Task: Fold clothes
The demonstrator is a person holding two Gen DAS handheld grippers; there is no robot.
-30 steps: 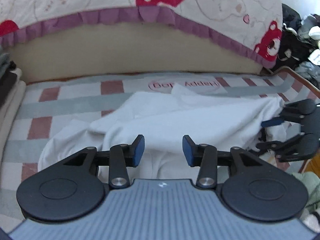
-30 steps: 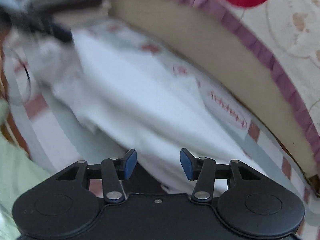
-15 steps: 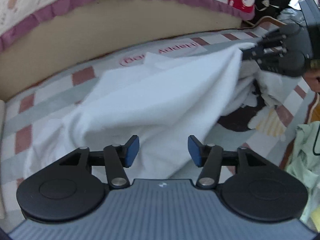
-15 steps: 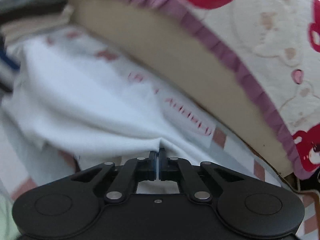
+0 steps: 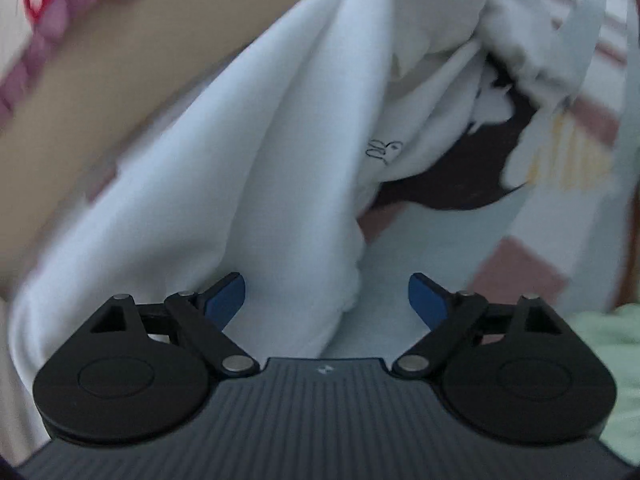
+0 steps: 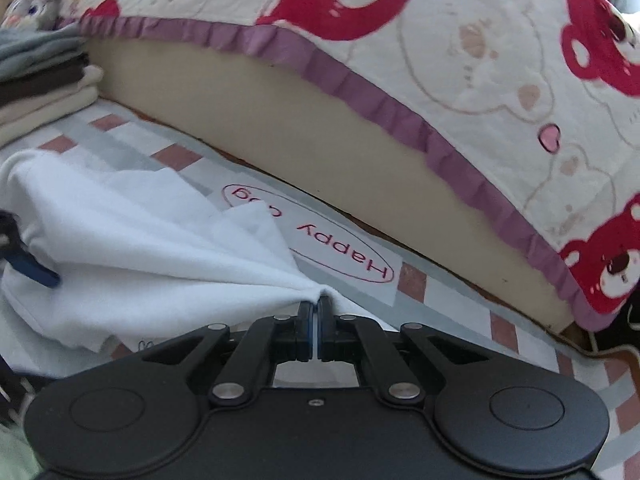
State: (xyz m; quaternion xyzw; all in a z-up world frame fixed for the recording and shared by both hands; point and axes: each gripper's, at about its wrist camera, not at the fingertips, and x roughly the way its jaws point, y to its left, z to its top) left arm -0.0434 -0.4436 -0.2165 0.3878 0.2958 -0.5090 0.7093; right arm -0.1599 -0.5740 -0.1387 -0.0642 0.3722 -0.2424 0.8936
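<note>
A white garment (image 5: 248, 168) with a dark print (image 5: 472, 168) hangs stretched over a checked mat (image 5: 420, 248). In the left wrist view my left gripper (image 5: 326, 294) is open wide, with a fold of the white cloth hanging between its blue pads (image 5: 228, 296). In the right wrist view my right gripper (image 6: 314, 308) is shut on an edge of the white garment (image 6: 140, 248) and pulls it taut. The left gripper's blue fingertip (image 6: 34, 270) shows at the far left of that view, against the cloth.
A mattress (image 6: 320, 140) with a red bear quilt (image 6: 480, 40) runs along the back. A stack of folded clothes (image 6: 44, 76) sits at the left. A "Happy dog" label (image 6: 320, 236) is on the mat (image 6: 416, 280). A pale green garment (image 5: 608, 344) lies at the right.
My right gripper shut on the garment edge and lifted it. My left gripper opened wider and moved in close to the hanging cloth.
</note>
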